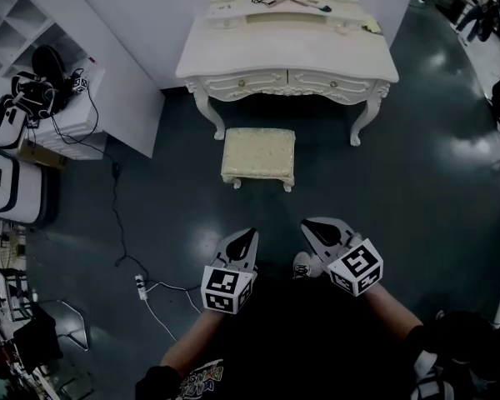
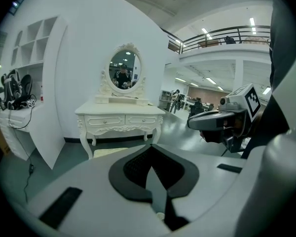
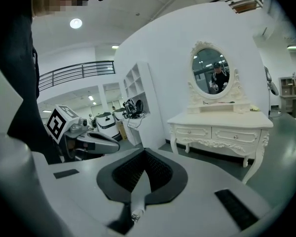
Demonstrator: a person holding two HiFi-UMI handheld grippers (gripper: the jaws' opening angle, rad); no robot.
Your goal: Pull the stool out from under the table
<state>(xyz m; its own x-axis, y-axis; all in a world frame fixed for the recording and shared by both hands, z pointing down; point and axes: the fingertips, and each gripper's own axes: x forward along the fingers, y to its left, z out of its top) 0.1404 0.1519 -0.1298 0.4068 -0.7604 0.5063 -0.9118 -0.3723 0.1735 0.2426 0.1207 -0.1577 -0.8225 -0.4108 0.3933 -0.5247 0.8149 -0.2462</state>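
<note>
Stool (image 1: 258, 152) before table (image 1: 287, 52), left tongs (image 1: 250, 234), right tongs (image 1: 310, 226) closed, empty

White shells, black pads, dark sleeves.
The left hand-held gripper (image 1: 247, 240) and right hand-held gripper (image 1: 318, 228) each carry a black-and-white marker cube (image 1: 225, 288); behind the cube, a dark sleeve (image 1: 157, 383) and pale shirt print (image 1: 202, 378).

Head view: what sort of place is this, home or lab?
Probably a lab or studio hall staged as a bedroom corner: a white dressing table and stool stand on a glossy floor, with a railed mezzanine nearby and loose cables trailing.
</note>
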